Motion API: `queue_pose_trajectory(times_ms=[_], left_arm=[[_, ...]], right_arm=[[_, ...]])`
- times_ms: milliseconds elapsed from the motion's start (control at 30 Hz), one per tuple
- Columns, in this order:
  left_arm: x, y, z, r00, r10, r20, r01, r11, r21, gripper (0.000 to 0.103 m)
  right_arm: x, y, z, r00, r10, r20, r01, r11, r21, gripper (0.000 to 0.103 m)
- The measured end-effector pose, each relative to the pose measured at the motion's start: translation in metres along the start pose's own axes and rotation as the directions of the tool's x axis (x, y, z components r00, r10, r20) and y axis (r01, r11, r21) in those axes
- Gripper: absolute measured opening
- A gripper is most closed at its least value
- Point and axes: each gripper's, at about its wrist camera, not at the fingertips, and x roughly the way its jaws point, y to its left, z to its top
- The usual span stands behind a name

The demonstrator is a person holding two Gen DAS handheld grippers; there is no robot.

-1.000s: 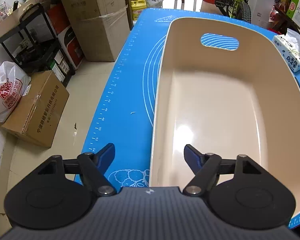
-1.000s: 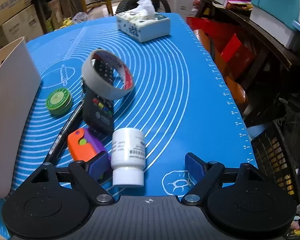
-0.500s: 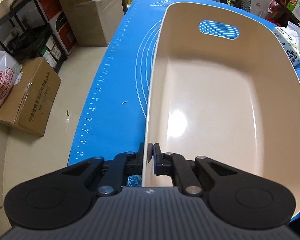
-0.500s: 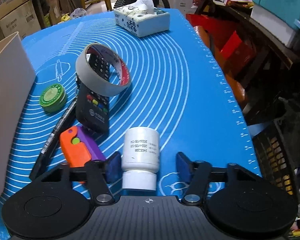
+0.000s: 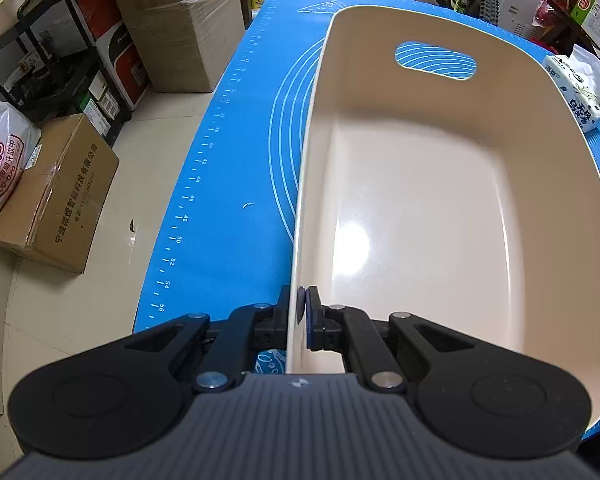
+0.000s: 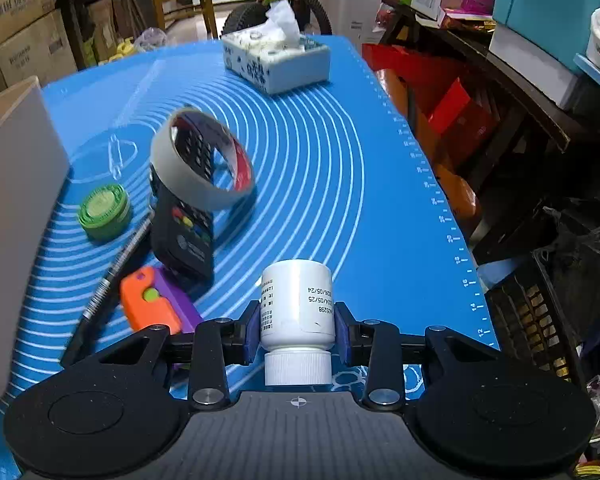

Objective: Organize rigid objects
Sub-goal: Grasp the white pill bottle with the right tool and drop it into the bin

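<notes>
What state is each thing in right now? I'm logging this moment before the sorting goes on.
left gripper: shut on the bin wall.
beige bin: upright, empty.
right gripper: jaws just closing, pads on the bottle.
white bottle: capped, gripped.
tape roll: tilted, leaning on the remote.
green tin: lid on.

We see the beige bin point(image 6: 16, 200) cut off at the left edge of the right wrist view. The tape roll point(image 6: 202, 166) covers part of the remote point(image 6: 186, 220). Label print on the white bottle point(image 6: 298, 306) is too small to read.
</notes>
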Motion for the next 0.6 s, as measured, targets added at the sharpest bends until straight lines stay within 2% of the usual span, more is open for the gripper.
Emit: queue_pose_trajectory(times_ms=[300, 600], left_arm=[[0.0, 0.001, 0.0, 1.0, -0.01, 0.0, 0.01, 1.0, -0.005, 0.007], [0.001, 0.002, -0.001, 1.0, -0.01, 0.006, 0.01, 1.0, -0.012, 0.007]], right_arm=[[-0.04, 0.025, 0.021, 0.99, 0.063, 0.124, -0.064, 0.998, 0.002, 0.045], [-0.086, 0.086, 0.05, 0.949, 0.225, 0.219, -0.203, 0.972, -0.119, 0.045]])
